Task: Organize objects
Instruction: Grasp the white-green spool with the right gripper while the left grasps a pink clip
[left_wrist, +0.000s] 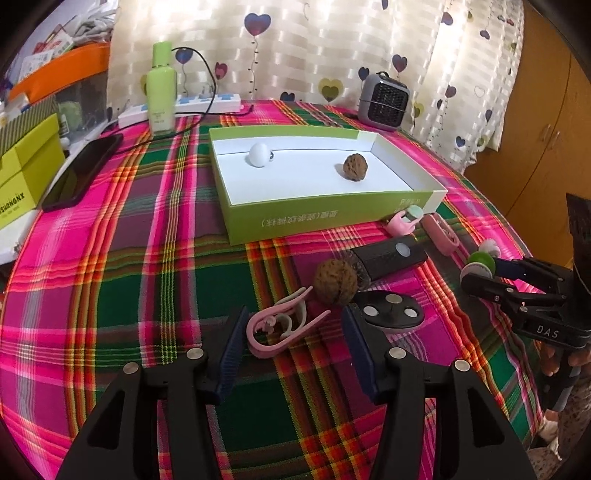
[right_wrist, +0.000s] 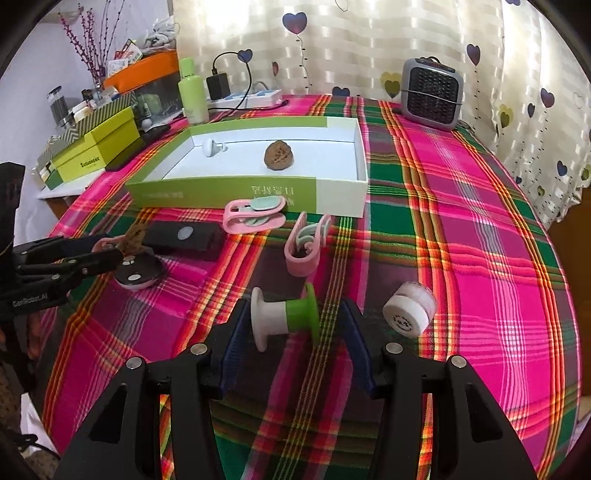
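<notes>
In the left wrist view my left gripper (left_wrist: 295, 332) is open, its blue pads standing either side of a pink clip (left_wrist: 284, 328) that lies on the plaid cloth. A walnut (left_wrist: 336, 282) sits just beyond it. My right gripper (right_wrist: 295, 328) is open around a white and green spool (right_wrist: 284, 317) lying on its side, with a gap beside the green end. The green box (left_wrist: 332, 214) holds a second walnut (left_wrist: 355, 167) and a white knob (left_wrist: 258, 154). The left view also shows the right gripper (left_wrist: 480, 273) at the spool (left_wrist: 480, 260).
A black bar (left_wrist: 388, 258) and a black oval piece (left_wrist: 391, 310) lie beside the walnut. Two more pink clips (right_wrist: 255, 214) (right_wrist: 306, 247) rest before the box, a small white jar (right_wrist: 408, 314) to the right. A heater (right_wrist: 432, 92), bottle (left_wrist: 160, 92) and phone (left_wrist: 81, 170) stand behind.
</notes>
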